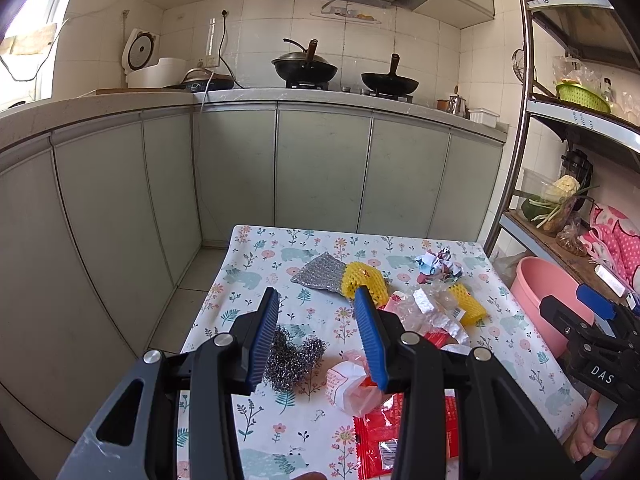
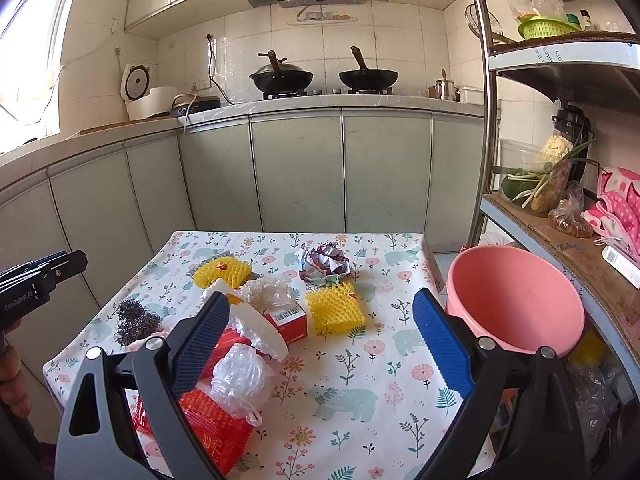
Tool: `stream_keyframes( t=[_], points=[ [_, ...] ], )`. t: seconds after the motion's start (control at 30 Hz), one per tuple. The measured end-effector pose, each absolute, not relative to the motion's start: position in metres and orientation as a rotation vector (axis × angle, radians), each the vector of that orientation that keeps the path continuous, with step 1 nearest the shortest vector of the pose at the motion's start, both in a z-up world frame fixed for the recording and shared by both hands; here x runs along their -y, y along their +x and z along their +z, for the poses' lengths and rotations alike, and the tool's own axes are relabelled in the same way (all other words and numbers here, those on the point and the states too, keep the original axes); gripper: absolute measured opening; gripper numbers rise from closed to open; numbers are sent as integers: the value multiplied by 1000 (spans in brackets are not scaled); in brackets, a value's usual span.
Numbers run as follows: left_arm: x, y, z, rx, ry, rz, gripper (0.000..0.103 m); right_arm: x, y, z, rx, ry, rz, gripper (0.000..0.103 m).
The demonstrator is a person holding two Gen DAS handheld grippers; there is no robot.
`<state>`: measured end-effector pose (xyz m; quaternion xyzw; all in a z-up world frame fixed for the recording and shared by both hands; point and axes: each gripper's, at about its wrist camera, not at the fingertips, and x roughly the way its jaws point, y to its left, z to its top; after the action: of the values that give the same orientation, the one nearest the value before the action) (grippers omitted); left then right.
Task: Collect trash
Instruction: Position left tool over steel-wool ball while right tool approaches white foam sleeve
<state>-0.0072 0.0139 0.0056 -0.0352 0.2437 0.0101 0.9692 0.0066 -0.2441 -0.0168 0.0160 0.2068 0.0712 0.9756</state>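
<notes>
Small table point(image 2: 360, 420) with floral cloth, trash scattered across it. Left tool point(image 1: 316, 300) hangs over the near left part, jaws wide, nothing between them; a steel-wool scourer point(image 1: 292, 360) lies on the cloth below. Right tool point(image 2: 320, 304) also wide and empty above the table's middle. Litter: two yellow foam nets point(image 2: 336, 308), crumpled paper point(image 2: 324, 262), white foam piece point(image 2: 260, 332), clear plastic bag point(image 2: 240, 380), red packets point(image 2: 212, 424). Pink bucket point(image 2: 516, 300) stands just beside the table's right edge, below a shelf rack point(image 2: 560, 216).
</notes>
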Motion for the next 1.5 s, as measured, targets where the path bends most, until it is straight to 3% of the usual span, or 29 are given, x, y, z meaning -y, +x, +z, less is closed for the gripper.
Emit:
stream_keyframes(
  t=[1.5],
  points=[
    [-18,-8,-5,-510,-84,18,39,242,4,-18,-424,24,147,94]
  ],
)
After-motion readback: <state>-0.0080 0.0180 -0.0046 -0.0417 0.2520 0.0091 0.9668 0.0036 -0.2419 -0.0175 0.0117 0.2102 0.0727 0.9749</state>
